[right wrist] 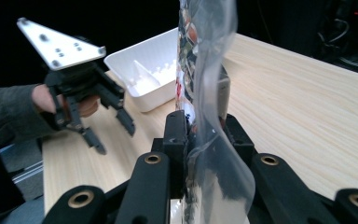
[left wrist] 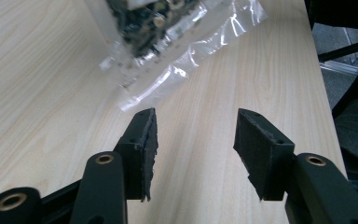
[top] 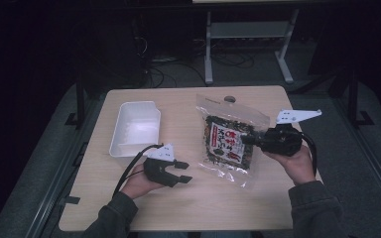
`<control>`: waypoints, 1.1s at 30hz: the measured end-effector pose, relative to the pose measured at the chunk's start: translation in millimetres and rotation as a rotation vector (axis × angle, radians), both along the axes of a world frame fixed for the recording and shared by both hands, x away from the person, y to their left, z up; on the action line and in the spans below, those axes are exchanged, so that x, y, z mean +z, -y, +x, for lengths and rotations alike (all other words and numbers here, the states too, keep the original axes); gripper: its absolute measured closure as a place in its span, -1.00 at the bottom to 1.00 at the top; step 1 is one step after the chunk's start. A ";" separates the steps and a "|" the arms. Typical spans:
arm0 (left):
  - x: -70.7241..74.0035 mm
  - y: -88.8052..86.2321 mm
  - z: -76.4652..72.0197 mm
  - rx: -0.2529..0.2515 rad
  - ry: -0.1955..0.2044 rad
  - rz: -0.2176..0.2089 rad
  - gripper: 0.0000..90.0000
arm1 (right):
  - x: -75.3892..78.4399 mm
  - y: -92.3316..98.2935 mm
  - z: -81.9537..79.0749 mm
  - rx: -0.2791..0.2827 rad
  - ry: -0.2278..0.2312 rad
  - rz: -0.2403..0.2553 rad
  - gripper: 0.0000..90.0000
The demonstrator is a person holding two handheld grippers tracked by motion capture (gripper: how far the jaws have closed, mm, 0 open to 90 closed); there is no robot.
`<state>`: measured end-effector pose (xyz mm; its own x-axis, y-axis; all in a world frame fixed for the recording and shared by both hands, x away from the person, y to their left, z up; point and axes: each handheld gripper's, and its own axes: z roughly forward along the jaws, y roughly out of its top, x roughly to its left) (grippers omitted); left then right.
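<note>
A clear plastic snack bag point(top: 229, 140) with a dark printed label is lifted off the wooden table point(top: 188, 198), its lower edge hanging toward the tabletop. My right gripper point(top: 250, 139) is shut on the bag's right edge; in the right gripper view the film point(right wrist: 204, 116) stands pinched between the pads. My left gripper point(top: 182, 171) is open just left of the bag's lower corner, with nothing between its jaws. In the left gripper view the bag's crinkled corner point(left wrist: 168, 74) lies ahead of the open fingertips point(left wrist: 145, 135).
A white rectangular tray point(top: 135, 127) sits at the table's left rear, empty. The table's right edge point(left wrist: 324, 84) drops to a dark floor. Metal frame legs and cables stand behind the table.
</note>
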<state>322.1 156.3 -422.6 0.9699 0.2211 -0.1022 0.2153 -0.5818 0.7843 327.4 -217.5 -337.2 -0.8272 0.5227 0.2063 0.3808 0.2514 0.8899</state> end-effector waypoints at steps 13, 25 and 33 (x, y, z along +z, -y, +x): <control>-1.4 -12.7 -14.6 0.020 0.016 0.005 -0.02 | 9.0 -9.3 6.8 -0.100 0.019 -0.017 0.67; -4.4 -22.2 -29.9 0.033 0.033 0.030 -0.12 | 18.4 -28.5 15.3 -0.197 0.040 -0.014 0.67; -5.4 -28.9 -39.4 0.036 0.046 0.042 -0.19 | 24.5 -52.5 26.0 -0.239 0.058 -0.015 0.67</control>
